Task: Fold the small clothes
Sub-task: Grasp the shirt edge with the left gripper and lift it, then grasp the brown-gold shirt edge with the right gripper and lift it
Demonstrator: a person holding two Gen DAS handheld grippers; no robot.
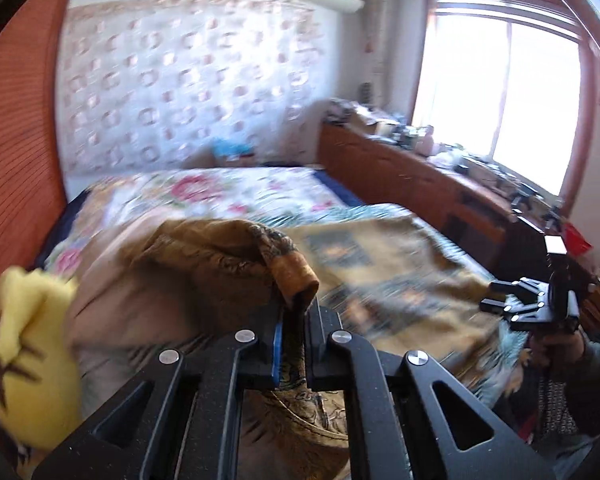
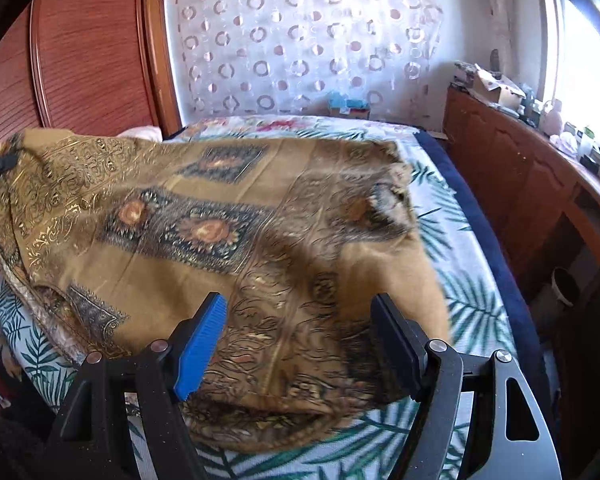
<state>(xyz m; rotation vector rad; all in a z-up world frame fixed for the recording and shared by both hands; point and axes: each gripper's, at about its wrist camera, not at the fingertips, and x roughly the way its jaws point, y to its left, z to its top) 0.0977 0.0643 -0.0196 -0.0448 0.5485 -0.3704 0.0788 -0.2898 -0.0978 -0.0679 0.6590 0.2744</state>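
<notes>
Left gripper: our left gripper [image 1: 290, 344] has its black fingers [image 1: 320, 336], one with a blue ribbed pad, clamped on a bunched corner of the thin ochre-brown printed garment with dark medallion panels and gold scrollwork [image 2: 228, 216].
Right gripper: our right gripper [image 2: 300, 344] hovers just above the near hem, fingers wide apart and holding nothing; from the left wrist view we also see it off the bed's near right corner [image 1: 512, 304].
Step in hand: we judge that we are carrying the pinched corner across the cloth to lay one fold.
Doing it well: we should keep the corner taut and low, bring the free fingers down on the near hem to anchor it, and match edge to edge before letting go; a light weave like this will slide and billow if we hurry.
Garment position: most of it lies spread on the bed, with the left side lifted and draped in soft ridges and the far right edge curled over.
Fabric: thin, limp, slightly glossy where the gold print catches light.
Bed: the bedsheet printed with green palm leaves and pink flowers [image 2: 452, 292] looks smooth and soft.
Beside us: a fuzzy yellow plush item [image 1: 32, 352] sits at the left edge.
Beyond: a reddish wooden cabinet [image 2: 512, 184] runs under the bright window [image 1: 500, 96].
</notes>
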